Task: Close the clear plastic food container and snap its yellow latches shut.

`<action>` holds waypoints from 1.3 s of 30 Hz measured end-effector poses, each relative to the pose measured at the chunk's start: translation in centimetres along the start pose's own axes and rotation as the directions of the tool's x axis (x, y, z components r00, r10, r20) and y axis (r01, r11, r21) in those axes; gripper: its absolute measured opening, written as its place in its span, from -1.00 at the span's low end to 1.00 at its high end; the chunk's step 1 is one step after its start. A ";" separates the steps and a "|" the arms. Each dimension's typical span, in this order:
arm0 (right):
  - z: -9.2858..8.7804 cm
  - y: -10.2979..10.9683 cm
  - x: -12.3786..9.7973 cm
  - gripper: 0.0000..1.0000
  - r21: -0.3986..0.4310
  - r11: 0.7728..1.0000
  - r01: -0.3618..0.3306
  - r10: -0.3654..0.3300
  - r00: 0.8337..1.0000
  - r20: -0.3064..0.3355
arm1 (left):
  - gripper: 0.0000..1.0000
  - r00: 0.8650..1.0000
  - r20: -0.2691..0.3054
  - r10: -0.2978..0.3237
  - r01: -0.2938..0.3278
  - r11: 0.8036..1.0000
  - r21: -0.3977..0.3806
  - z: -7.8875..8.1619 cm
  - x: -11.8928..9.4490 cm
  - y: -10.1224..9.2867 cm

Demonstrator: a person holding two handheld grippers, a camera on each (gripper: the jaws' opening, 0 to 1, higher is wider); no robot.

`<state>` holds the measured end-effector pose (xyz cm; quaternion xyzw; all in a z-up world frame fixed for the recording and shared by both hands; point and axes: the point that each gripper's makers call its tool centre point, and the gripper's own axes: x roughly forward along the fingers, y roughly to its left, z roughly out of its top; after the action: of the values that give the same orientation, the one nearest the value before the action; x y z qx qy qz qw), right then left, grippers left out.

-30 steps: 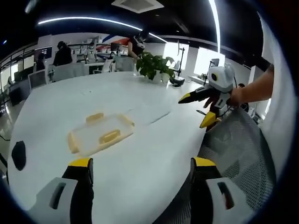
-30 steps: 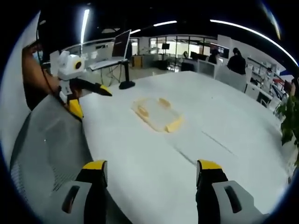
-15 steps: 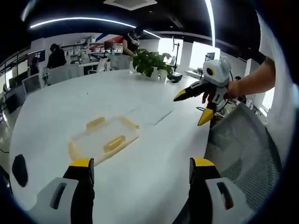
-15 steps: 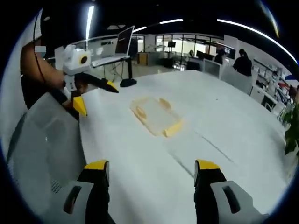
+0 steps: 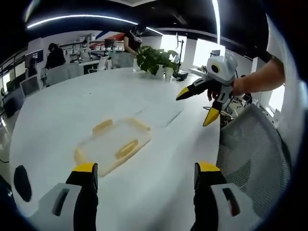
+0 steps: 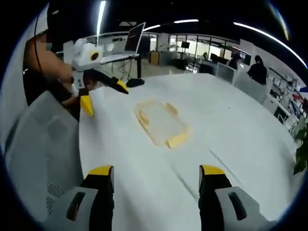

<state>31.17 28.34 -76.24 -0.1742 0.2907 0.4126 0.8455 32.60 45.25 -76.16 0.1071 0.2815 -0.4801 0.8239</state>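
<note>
My left gripper (image 5: 143,174) is wide open, holding nothing, above the white table (image 5: 62,106). The clear food container (image 5: 114,144) with yellow latches (image 5: 126,148) lies flat on the table at about 11 o'clock from the jaws, well apart. My right gripper (image 6: 156,177) is also spread wide and empty; in its view the container (image 6: 161,122) sits near 12 o'clock. Right gripper (image 5: 202,102) shows at 2 o'clock in the left gripper view, in the air, jaws apart. A mesh chair (image 5: 250,149) is at 3 o'clock, a potted plant (image 5: 155,59) at the far table edge.
</note>
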 end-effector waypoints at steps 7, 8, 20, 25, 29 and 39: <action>0.3 -0.6 0.6 0.40 -0.024 1.000 -0.015 0.014 1.000 -0.016 | 0.63 1.000 -0.021 -0.012 0.012 1.000 0.009 -0.1 0.6 0.5; 0.4 -0.6 0.7 0.40 -0.027 0.999 -0.016 0.016 1.000 -0.017 | 0.63 1.000 -0.021 -0.012 0.012 1.000 0.009 -0.1 0.6 0.6; 0.9 -1.2 2.1 0.37 -0.076 0.996 -0.047 0.044 0.998 -0.043 | 0.59 0.999 -0.052 -0.012 0.013 1.000 0.017 -0.5 1.0 2.2; 1.2 -1.5 2.5 0.36 -0.088 0.995 -0.054 0.050 0.997 -0.050 | 0.58 0.998 -0.058 -0.006 0.007 1.000 0.018 -0.5 1.2 3.1; 1.4 -1.7 2.8 0.36 -0.104 0.992 -0.065 0.060 0.997 -0.058 | 0.58 0.997 -0.070 -0.008 0.010 0.999 0.036 -0.7 1.3 3.4; 2.0 -2.1 3.7 0.33 -0.145 0.985 -0.089 0.078 0.994 -0.078 | 0.56 0.996 -0.090 -0.012 0.018 0.998 0.067 -0.9 1.4 4.6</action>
<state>35.36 30.28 -76.95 -0.2390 0.2965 0.4617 0.8011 36.69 46.97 -78.10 0.1543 0.3025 -0.4904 0.8026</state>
